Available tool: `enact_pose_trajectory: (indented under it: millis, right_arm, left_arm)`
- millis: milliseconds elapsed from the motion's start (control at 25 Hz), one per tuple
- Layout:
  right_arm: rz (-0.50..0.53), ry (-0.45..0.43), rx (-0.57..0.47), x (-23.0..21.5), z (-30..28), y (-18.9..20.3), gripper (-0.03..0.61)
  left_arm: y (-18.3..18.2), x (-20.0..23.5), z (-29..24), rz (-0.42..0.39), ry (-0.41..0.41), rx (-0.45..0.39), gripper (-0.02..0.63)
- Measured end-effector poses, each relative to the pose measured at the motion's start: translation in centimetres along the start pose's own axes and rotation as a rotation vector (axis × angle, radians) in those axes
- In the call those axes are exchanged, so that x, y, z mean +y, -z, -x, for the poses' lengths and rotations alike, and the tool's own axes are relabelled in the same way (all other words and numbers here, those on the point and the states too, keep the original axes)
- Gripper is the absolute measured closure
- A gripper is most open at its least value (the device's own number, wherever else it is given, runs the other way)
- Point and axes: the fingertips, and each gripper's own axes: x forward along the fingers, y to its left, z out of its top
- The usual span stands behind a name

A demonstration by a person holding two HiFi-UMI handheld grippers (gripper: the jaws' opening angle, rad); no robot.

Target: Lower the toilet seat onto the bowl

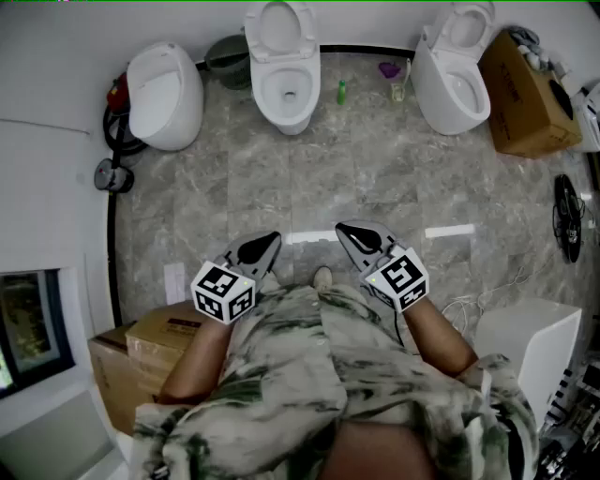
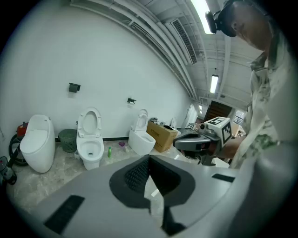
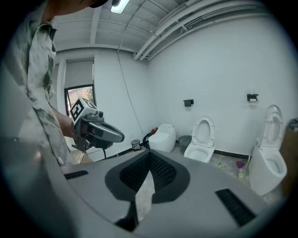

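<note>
Three white toilets stand along the far wall. The middle toilet (image 1: 284,82) (image 2: 89,148) (image 3: 201,143) has its seat (image 1: 279,25) (image 2: 89,122) standing upright against the tank. The right toilet (image 1: 453,80) (image 2: 141,137) also has its seat up, while the left toilet (image 1: 164,94) is closed. Both grippers sit close to my body, well short of the toilets. My left gripper (image 1: 272,240) (image 2: 149,159) is shut with nothing in it. My right gripper (image 1: 343,229) (image 3: 150,155) is also shut and holds nothing. Each gripper shows in the other's view.
A green bottle (image 1: 341,91) and a small purple item (image 1: 388,68) stand on the marble floor between the middle and right toilets. A dark bin (image 1: 228,58) sits by the wall. Cardboard boxes (image 1: 525,94) (image 1: 141,356) and a white cabinet (image 1: 525,347) flank the floor.
</note>
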Motion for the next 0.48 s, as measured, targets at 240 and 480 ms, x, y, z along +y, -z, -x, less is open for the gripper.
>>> enact_pose_trajectory:
  millis: [240,480]
  right_arm:
    - [-0.002,-0.015,-0.011,-2.1,0.1,-0.4,0.558]
    - [-0.020,-0.007,-0.004,-4.9,-2.0,-1.0,0.558]
  left_arm:
    - [-0.9,-0.2,-2.0,-0.011,-0.007,-0.007,0.591]
    - [-2.4,2.3,-3.9,-0.011,0.000,0.001,0.591]
